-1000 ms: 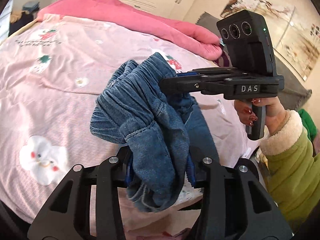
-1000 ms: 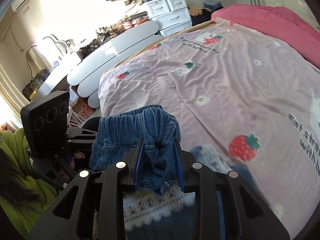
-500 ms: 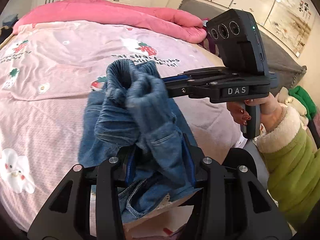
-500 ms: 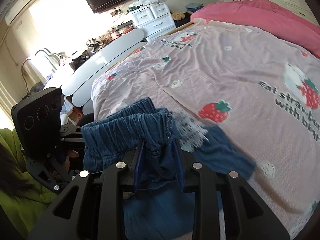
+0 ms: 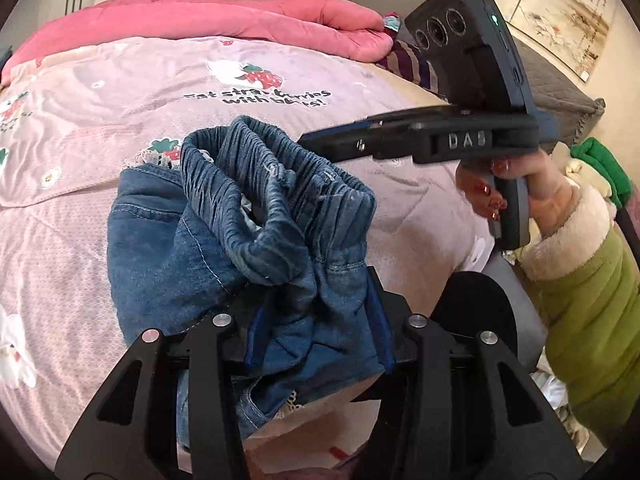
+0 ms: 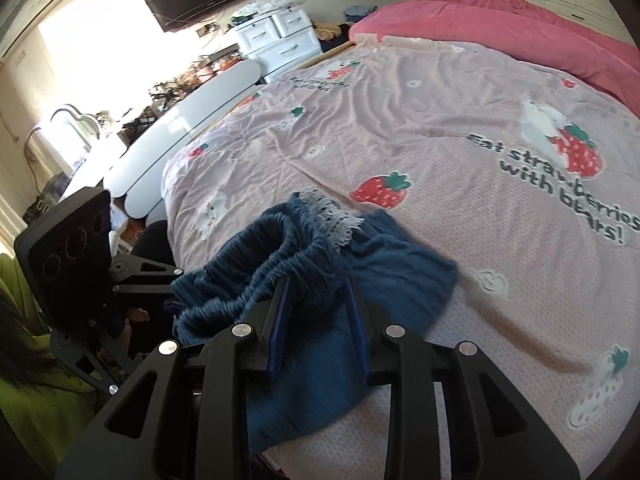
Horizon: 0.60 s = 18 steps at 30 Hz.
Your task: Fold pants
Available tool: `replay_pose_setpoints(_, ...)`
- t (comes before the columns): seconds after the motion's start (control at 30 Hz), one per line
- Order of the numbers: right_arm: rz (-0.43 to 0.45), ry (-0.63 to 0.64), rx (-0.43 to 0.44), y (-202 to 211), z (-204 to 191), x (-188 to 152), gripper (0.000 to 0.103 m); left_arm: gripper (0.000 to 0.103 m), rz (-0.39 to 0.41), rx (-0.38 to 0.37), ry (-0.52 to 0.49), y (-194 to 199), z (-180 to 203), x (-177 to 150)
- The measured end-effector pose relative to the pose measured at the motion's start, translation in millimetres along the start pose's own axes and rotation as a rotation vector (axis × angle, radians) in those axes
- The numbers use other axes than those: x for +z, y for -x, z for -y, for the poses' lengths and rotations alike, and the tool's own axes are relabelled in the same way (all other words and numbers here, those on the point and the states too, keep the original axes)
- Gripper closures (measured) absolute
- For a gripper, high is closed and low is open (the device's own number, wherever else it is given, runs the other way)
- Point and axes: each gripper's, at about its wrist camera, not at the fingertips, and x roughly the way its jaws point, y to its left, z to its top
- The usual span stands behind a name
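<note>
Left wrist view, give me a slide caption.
Left gripper holds the denim pants by the waistband above the pink bedspread.

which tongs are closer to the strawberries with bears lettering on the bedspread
Right. The lettering lies just ahead and to the right of the right tongs. The left tongs hold the pants on the side away from it.
</note>
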Motion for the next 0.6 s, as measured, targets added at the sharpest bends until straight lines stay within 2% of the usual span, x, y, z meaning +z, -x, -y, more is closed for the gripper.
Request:
replay_pose_setpoints(0.13, 0.041, -0.034, -0.023, 12, 3, 3, 0.055, 0.067, -0.010, -0.028, -0.001, -3, 2, -3)
replay_pose_setpoints(0.2, 0.063, -0.034, -0.019, 16, -2, 8, 0.052, 0.067, -0.014, -0.049, -0.008, -4, 6, -4)
replay_pose_setpoints(0.27, 0.068, -0.027, -0.002, 16, -8, 12, 0.046, 0.061, -0.019, -0.061, -0.022, -5, 11, -6)
replay_pose_setpoints(0.33, 0.046, 0.009, -0.004, 9, -18, 16, 0.040, 0.059, -0.018, -0.067, -0.033, -4, 14, -7)
replay_pose_setpoints(0.47, -0.027, 0.044, -0.031, -9, -27, 15, 0.038, 0.055, -0.008, -0.086, -0.023, 10, 11, -11)
replay_pose_setpoints(0.6, -0.132, 0.099, -0.122, -26, -34, 2, 0.038, 0.051, 0.007, -0.072, -0.009, 28, 0, -15)
